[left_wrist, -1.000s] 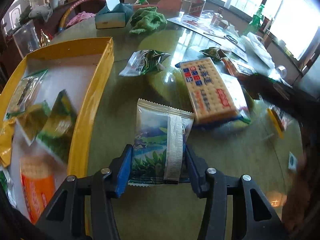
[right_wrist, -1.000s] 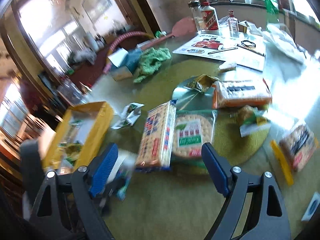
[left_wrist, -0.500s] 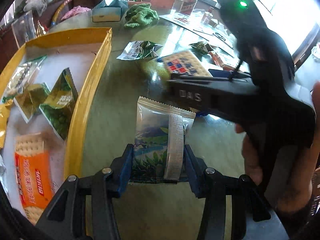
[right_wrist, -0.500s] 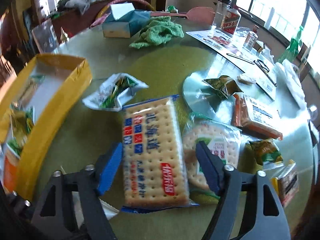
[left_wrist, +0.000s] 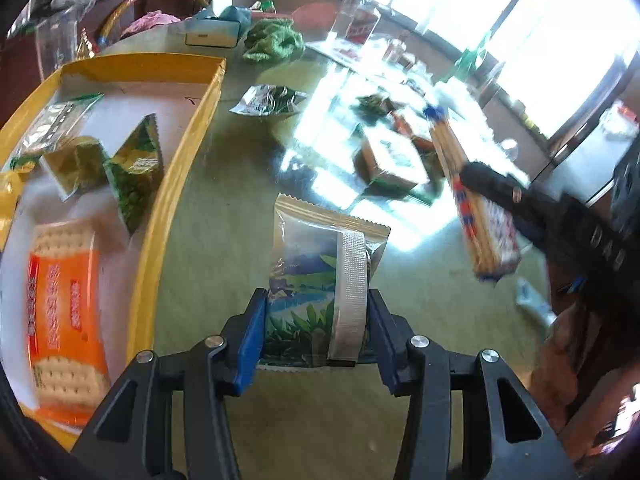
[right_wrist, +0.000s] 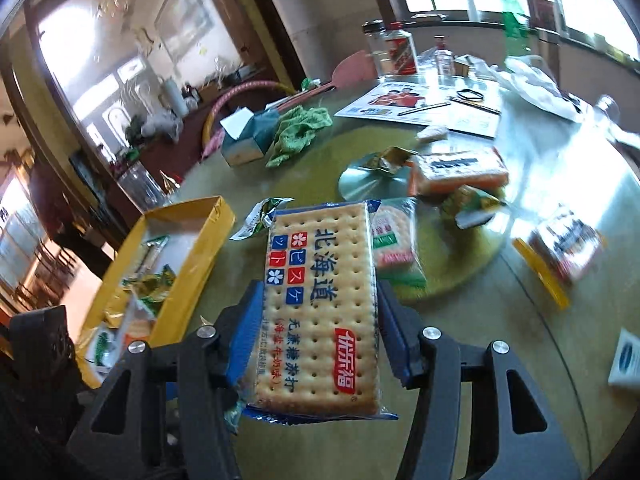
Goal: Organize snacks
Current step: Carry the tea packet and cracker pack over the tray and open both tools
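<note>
My left gripper [left_wrist: 316, 332] is shut on a clear snack packet with a green leaf print [left_wrist: 320, 280], held just right of the yellow tray [left_wrist: 160, 208]. The tray holds an orange cracker pack [left_wrist: 64, 312] and several green packets [left_wrist: 136, 176]. My right gripper [right_wrist: 320, 336] is shut on a large cracker pack with blue lettering [right_wrist: 320, 300], lifted off the table; this pack also shows edge-on in the left wrist view [left_wrist: 472, 200]. The tray shows in the right wrist view [right_wrist: 188, 264] to the left.
On the green table lie a green-white packet [left_wrist: 268, 100], a round cracker pack [right_wrist: 394, 244], an orange pack [right_wrist: 456, 170] and other snacks on a turntable [right_wrist: 472, 252]. A tissue box [right_wrist: 244, 136], green cloth [right_wrist: 300, 128], bottles [right_wrist: 400, 54] and papers sit farther back.
My right gripper has closed on the big cracker pack and lifted it off the table. My left gripper still holds the leaf-print packet beside the tray.
</note>
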Tool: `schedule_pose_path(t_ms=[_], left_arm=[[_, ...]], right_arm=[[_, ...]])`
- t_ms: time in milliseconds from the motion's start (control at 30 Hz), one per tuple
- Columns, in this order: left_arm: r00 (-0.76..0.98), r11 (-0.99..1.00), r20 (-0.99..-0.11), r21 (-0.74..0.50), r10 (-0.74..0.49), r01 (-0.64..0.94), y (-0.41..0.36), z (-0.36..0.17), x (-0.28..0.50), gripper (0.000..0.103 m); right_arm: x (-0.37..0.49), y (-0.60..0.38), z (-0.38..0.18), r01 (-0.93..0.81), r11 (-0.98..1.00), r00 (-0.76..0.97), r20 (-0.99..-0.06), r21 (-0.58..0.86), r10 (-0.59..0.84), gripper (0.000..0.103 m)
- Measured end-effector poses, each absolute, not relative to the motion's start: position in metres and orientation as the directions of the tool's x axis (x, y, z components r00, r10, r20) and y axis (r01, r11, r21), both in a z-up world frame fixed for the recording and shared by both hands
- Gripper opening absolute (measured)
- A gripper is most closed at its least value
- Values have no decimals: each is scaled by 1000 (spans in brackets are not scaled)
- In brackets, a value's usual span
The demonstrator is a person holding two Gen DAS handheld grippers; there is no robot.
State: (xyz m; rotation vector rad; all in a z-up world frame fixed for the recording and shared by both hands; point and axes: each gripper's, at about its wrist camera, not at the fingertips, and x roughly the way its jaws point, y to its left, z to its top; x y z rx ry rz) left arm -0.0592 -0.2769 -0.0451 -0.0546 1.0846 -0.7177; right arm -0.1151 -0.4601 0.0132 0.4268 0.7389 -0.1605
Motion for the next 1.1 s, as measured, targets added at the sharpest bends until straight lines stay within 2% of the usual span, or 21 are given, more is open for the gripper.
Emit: schedule_pose_path(t_ms=[200, 467, 700, 867, 1100], left_arm=[[328, 746, -695, -458, -640, 484, -231, -2, -63, 48], [459, 786, -641, -460, -616, 413, -157, 38, -50, 48], [510, 837, -665, -458, -545, 299, -103, 17, -19, 48], [489, 850, -697, -465, -524, 249, -88, -9, 4, 47], [448, 859, -733, -434, -512, 272, -98, -27, 15, 48]], right_arm=[[-122, -432, 42, 208, 910, 776, -626, 359, 69, 57], [-96, -369, 67, 61, 930, 781, -598, 362, 181, 57], [-34, -326, 53, -6, 917, 709, -645, 398, 285, 57], [15, -304, 36, -19, 938, 652, -707, 345, 273, 57], [81, -294, 12, 20, 950, 597, -766, 311, 238, 57]])
